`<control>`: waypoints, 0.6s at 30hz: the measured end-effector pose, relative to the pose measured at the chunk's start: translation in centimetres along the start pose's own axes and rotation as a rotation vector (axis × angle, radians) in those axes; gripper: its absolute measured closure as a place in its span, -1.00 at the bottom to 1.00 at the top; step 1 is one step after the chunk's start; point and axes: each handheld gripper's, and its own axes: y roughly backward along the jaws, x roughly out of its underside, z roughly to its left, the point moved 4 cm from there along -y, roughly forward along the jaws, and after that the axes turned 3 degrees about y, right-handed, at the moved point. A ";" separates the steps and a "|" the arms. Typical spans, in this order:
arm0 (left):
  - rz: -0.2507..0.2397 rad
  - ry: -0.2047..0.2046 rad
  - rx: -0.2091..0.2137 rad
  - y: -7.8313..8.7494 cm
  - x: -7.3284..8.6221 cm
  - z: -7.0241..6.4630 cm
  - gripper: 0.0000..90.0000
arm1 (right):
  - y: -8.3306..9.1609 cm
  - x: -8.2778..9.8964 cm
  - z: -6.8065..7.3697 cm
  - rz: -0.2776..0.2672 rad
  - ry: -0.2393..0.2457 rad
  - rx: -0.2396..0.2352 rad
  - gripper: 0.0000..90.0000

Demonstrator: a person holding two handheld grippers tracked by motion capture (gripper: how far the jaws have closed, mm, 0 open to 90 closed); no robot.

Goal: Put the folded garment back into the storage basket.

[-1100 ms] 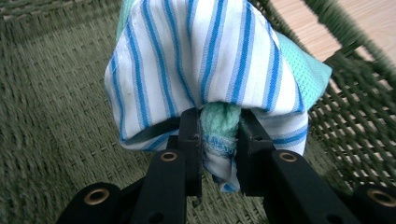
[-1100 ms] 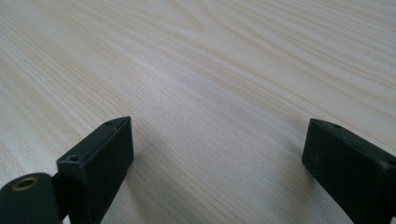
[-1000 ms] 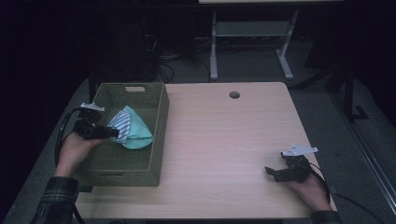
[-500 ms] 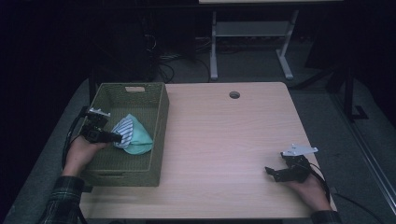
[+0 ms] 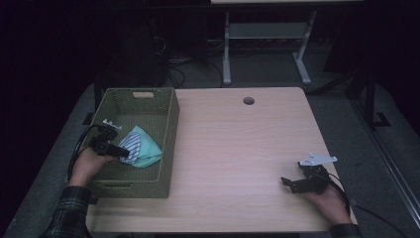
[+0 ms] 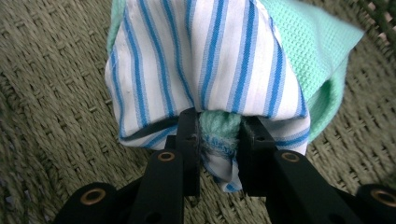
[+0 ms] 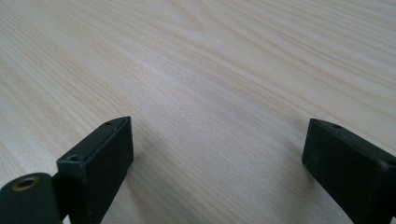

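A bundle of cloth point(image 5: 144, 148), white with blue stripes point(image 6: 201, 56) wrapped in mint green knit point(image 6: 303, 46), rests on the floor of a woven olive basket point(image 5: 171, 124) at the table's left. My left gripper point(image 5: 120, 150) reaches into the basket from the left and is shut on the bundle's near edge. In the left gripper view point(image 6: 218, 135) the pads pinch green and striped fabric; the jaws have just eased open slightly with the cloth still between them. My right gripper point(image 5: 289, 184) lies on the table near the front right, open point(image 7: 217, 140) and with nothing between its jaws.
The light wooden table point(image 5: 237, 144) has a round cable hole point(image 5: 248, 100) near its far edge. The basket's walls stand around the left hand. Behind the table is a dark floor with cables and a white metal stand point(image 5: 267, 34).
My left gripper has sunk with the cloth bundle down into the basket, and the bundle now rests on the basket floor. The right hand has stayed where it was.
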 end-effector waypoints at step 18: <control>-0.073 -0.001 -0.020 1.6 -0.1 0.2 -0.22 | 0.0 0.0 0.0 -0.002 -0.001 0.001 -0.81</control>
